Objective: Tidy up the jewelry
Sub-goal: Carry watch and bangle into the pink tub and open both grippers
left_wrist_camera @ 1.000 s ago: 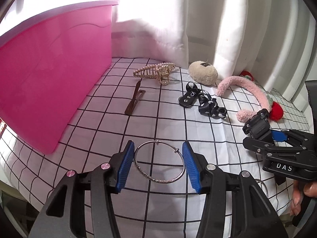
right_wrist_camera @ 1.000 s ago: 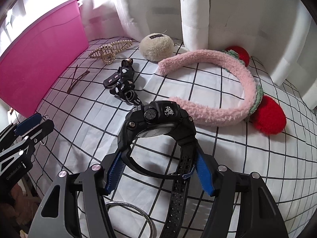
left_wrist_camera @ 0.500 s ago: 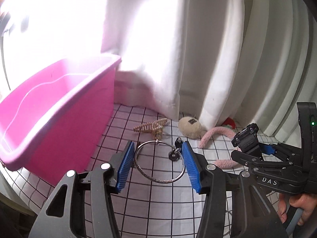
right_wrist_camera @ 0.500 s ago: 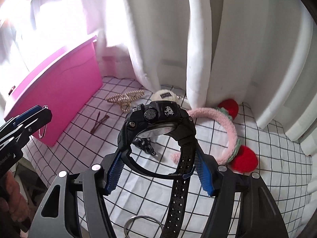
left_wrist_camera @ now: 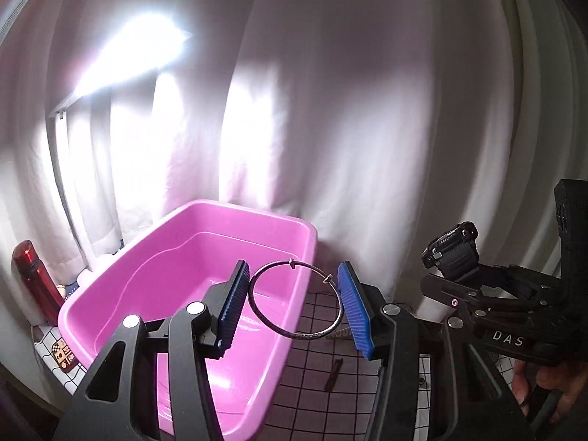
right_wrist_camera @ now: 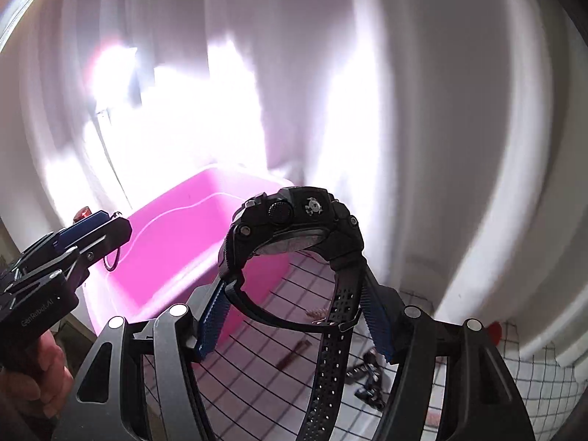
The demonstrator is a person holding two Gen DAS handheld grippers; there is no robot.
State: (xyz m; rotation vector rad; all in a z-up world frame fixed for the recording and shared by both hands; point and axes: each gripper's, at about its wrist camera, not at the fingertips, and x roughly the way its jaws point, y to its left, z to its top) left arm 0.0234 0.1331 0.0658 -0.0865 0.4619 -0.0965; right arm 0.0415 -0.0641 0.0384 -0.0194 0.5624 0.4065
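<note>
Aloft, both grippers carry jewelry over the pink tub [left_wrist_camera: 191, 294].

Left gripper [left_wrist_camera: 294, 303]: blue pads clenched on a thin silver bangle [left_wrist_camera: 296, 300], one pad at its 9 o'clock edge, the other at 3. The ring faces the camera, its plane upright, with the small clasp knots near 12 and 2 o'clock. Behind it lie the tub's far right corner and the checked cloth [left_wrist_camera: 319, 375].

Right gripper [right_wrist_camera: 294, 318]: pads grasp a black wristwatch [right_wrist_camera: 290, 226] by the strap on either side. The watch case sits at 12 o'clock above the pads, crown side toward the lens, dial turned down. The perforated strap tail [right_wrist_camera: 323, 375] hangs toward 6 o'clock, so the long axis runs vertical.

From the left wrist view the watch shows at 3 o'clock, the tub at 8. A brown hair clip [left_wrist_camera: 333, 374] lies on the cloth, pointing roughly 12 to 6. A red bottle [left_wrist_camera: 35, 279] stands at 9 o'clock, beside the tub.
</note>
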